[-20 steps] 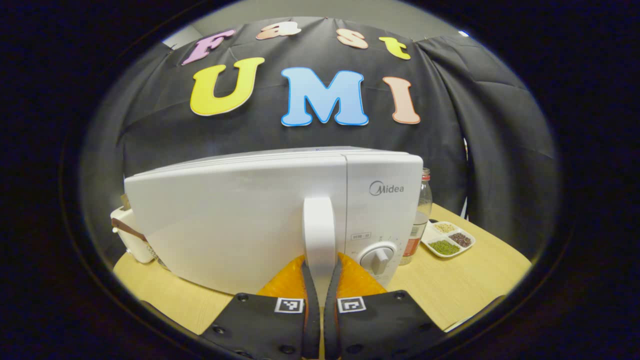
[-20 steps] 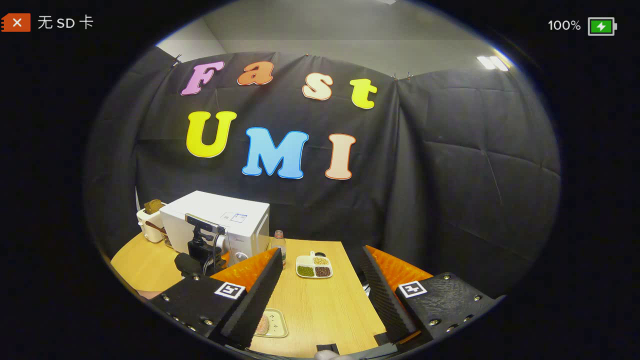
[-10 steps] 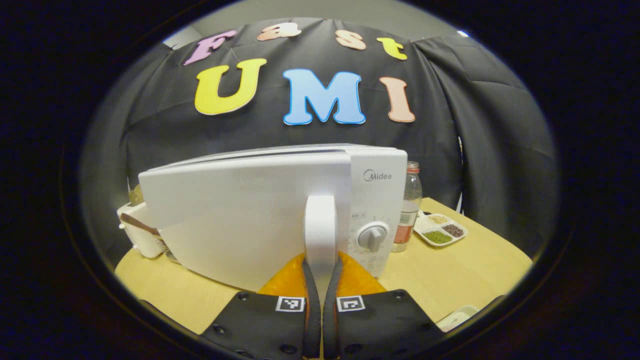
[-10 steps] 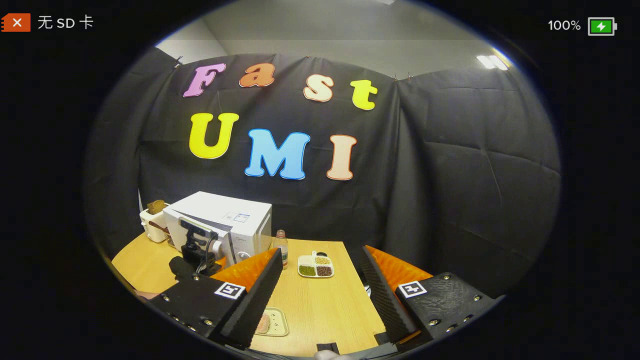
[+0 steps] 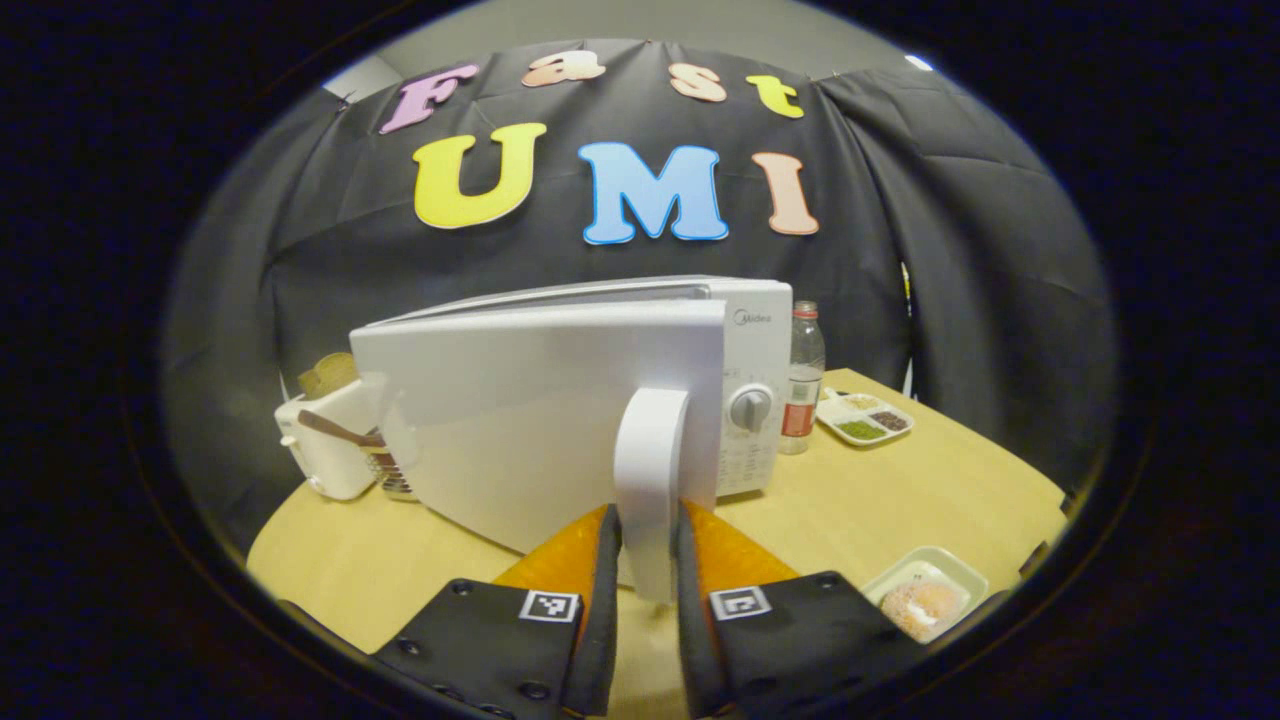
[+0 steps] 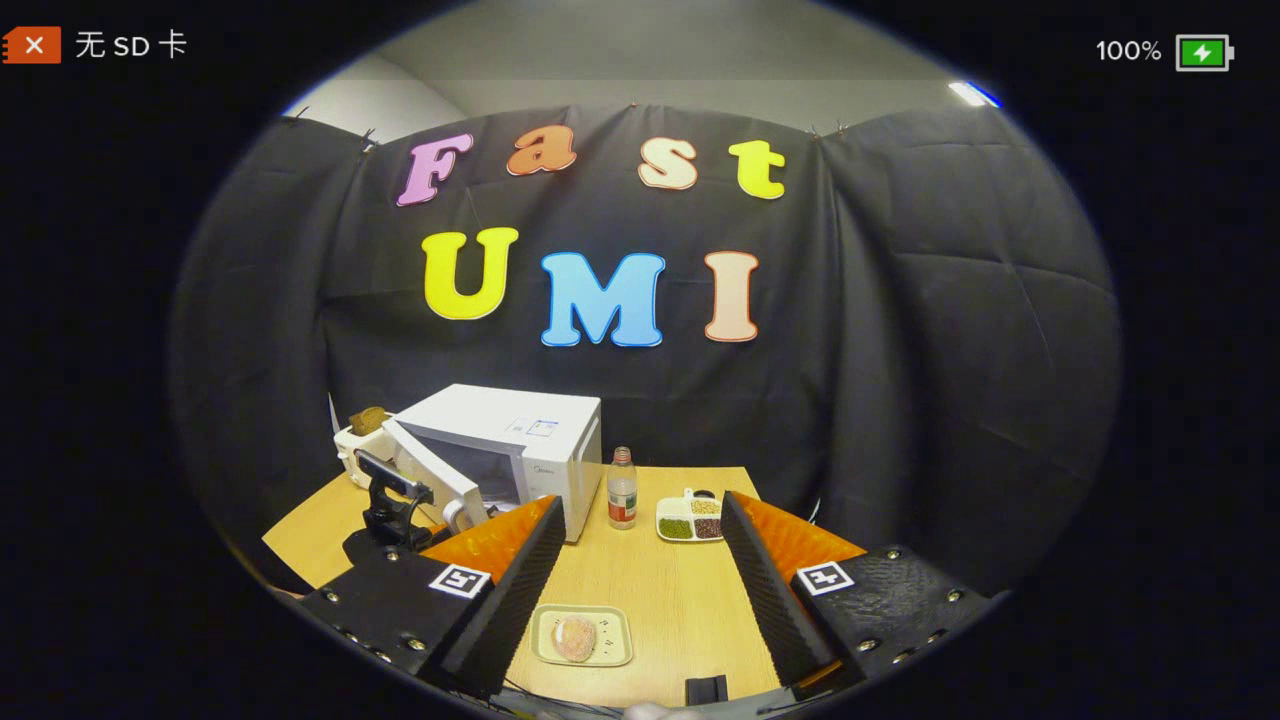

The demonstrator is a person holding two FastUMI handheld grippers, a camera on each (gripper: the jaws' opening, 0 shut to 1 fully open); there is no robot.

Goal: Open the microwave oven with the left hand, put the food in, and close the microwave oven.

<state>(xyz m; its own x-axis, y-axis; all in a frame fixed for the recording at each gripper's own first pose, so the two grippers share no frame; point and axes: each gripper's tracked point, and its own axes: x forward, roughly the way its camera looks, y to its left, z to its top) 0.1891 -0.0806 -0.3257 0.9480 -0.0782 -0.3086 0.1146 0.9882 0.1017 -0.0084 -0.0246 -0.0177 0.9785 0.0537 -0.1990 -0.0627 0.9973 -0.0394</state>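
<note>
Left gripper view: the microwave (image 5: 755, 340) sits at the back of the counter (image 5: 900, 490), and its door (image 5: 540, 420) is part open, swung out toward the camera. The door handle (image 5: 650, 480) is a tall white bar on the door's free edge. The left tool (image 5: 645, 560) has one finger on each side of the handle, w/ the fingers close in on it; I judge it is clamped on, tho a thin gap may be there on the left side.

Right gripper view: the door (image 6: 430, 475) stands at an angle off the microwave (image 6: 520, 440) and the dark inside shows a bit. The left tool (image 6: 400, 505) is seen out at the door's edge. The food (image 6: 575, 636), a round pinkish thing, lies in a small tray (image 6: 612, 650) on the counter (image 6: 660, 590), near the front and between the right tool's fingers in the pic. The right tool (image 6: 640, 590) is wide apart, holds nothing, and hovers above the counter.

Step now, I think: pull the door all the way open. To do it well:
- Keep the grip firm on the handle, not loose.
- Pull in a curve, bc the door turns on its left side hinge. A straight tug may slip off or drag the oven.
- Go slow near the end.
- Open wide enough for the tray & the right tool to pass.

Nearby: a bottle (image 5: 805, 375) and a dish of beans (image 5: 865, 420) just right of the microwave, and a white toaster (image 5: 335, 450) to its left. Door swing looks clear of the bottle & dish.
</note>
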